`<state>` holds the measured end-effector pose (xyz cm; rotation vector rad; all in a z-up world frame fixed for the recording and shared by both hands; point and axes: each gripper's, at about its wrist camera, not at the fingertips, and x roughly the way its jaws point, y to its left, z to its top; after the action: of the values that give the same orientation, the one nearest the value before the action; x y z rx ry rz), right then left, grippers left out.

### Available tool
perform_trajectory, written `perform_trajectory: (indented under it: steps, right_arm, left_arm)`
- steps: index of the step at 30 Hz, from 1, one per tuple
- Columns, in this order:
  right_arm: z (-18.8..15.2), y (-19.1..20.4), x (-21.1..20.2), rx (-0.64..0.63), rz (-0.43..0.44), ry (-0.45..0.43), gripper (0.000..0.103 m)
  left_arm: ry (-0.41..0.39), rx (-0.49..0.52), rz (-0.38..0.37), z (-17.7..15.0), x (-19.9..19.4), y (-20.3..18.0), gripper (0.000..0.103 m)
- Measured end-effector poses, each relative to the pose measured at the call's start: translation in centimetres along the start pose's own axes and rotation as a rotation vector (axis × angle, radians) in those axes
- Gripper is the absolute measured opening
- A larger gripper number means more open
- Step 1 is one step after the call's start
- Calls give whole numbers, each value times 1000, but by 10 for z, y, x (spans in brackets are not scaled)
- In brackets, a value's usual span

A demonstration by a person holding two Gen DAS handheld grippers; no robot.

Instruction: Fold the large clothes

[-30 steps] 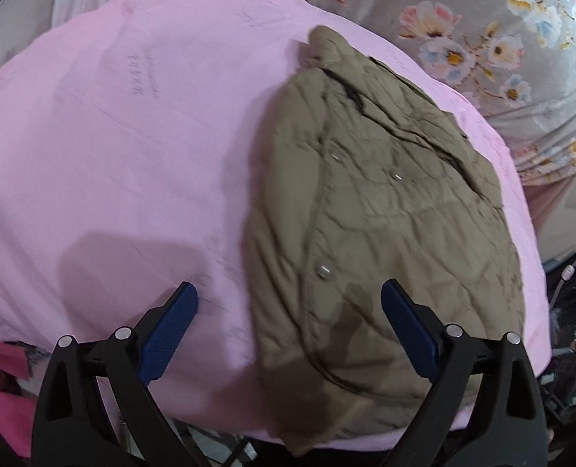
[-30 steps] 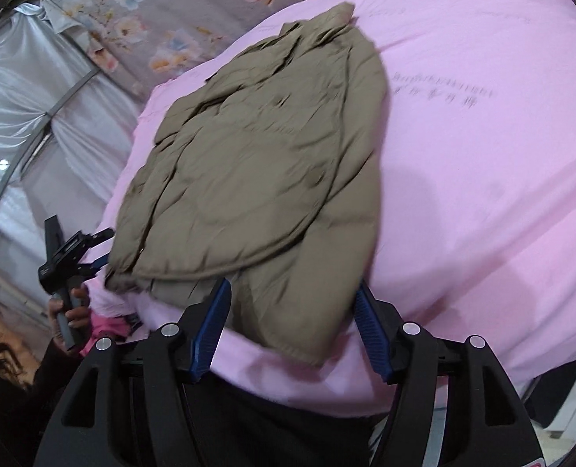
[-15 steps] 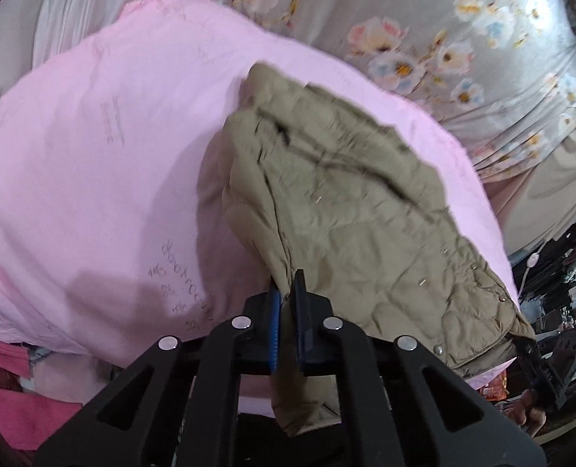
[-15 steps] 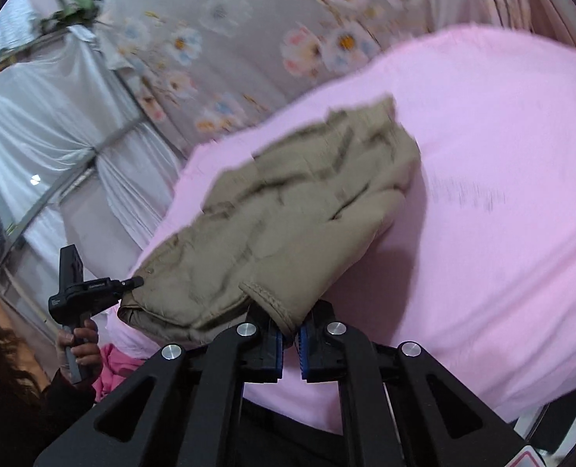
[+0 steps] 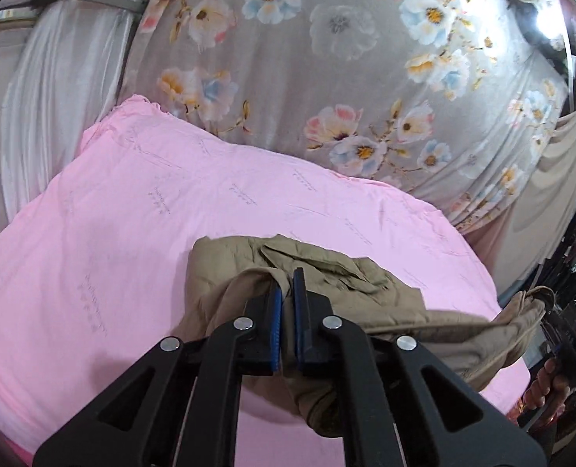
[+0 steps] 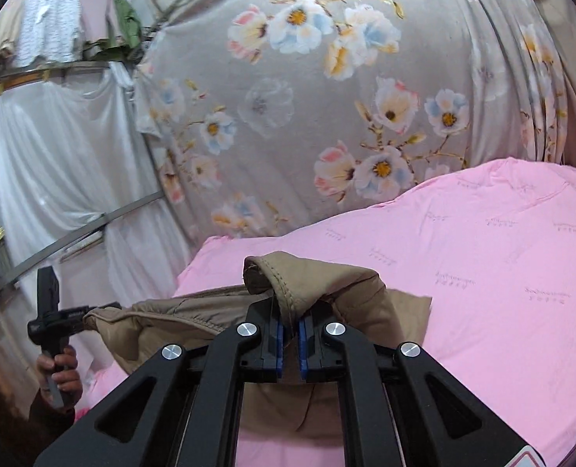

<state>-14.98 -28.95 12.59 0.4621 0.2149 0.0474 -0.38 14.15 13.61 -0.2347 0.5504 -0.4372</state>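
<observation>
While it is gripped at two edges, the khaki jacket (image 5: 369, 311) is held up above the pink sheet (image 5: 132, 233), sagging in a band between the two grippers. In the left wrist view its long axis runs from the lower middle of the frame out to the right edge, where the far end is bunched near a hand (image 5: 546, 385); a loose fold hangs below the middle. In the right wrist view the jacket (image 6: 194, 319) stretches from the lower middle toward the left edge.

The left gripper (image 5: 287, 292) is clenched on a fold of the jacket, its blue pads pressed almost together with cloth between them, and it is pointed somewhat downward over the sheet. The right gripper (image 6: 289, 330) is clamped on a stitched hem, which rises as a hump just above the pads, and it is aimed nearly level. At the left edge of the right wrist view, the left gripper (image 6: 54, 311) is seen from the side, its handle wrapped by a hand (image 6: 60, 373).

A flowered grey curtain (image 6: 326, 97) is hung behind the pink sheet (image 6: 502, 272), and white drapes (image 6: 54, 155) fill the left.
</observation>
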Motion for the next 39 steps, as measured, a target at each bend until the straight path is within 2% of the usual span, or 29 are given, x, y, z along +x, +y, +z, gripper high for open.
perform_trajectory:
  steps: [3,6,14,15,17,18,19,21,22,24,25,26,28,30,34,37,39]
  right_arm:
    - [10,-22,59,62,-54,21,6]
    - [9,-43,108,67,-136,41,6]
    - [-28,-103,212,100,-287,197,8]
    - [-36,-110,222,106,-299,217,8]
    - [-49,-122,232,131,-305,248,8]
    - [-53,-127,233,149,-300,254,8]
    - [-55,-132,233,175,-281,253,9]
    - [-52,-136,224,216,-248,240,10]
    - [-49,-136,219,231,-242,235,15]
    - [-41,-135,201,261,-215,207,29]
    - [-36,-133,188,271,-209,174,43]
    - [-30,-130,175,271,-206,140,49]
    - [-19,-120,155,246,-205,92,49]
    - [-12,-103,151,183,-234,94,49]
    - [-11,-53,182,-50,-320,145,33]
    - [-24,-32,218,-192,-358,215,25]
    - [-34,-32,244,-258,-413,257,23]
  left_arm:
    - [37,7,70,16,58,4,5]
    - [80,32,151,23,116,10,7]
    - [192,53,278,3,229,41,11]
    - [194,56,284,-1,235,44,14]
    - [172,68,308,-6,241,48,25]
    - [150,80,350,-8,242,51,47]
    - [126,76,390,-7,240,55,64]
    - [103,43,362,-3,232,65,66]
    - [98,34,350,-1,225,70,66]
    - [72,53,362,5,209,70,66]
    - [55,76,357,7,199,67,66]
    - [36,104,352,10,186,62,66]
    - [15,148,331,13,170,48,66]
    - [5,188,294,17,161,29,66]
    - [61,228,215,24,186,-12,66]
    - [139,248,231,20,229,-29,66]
    - [185,261,292,15,259,-29,66]
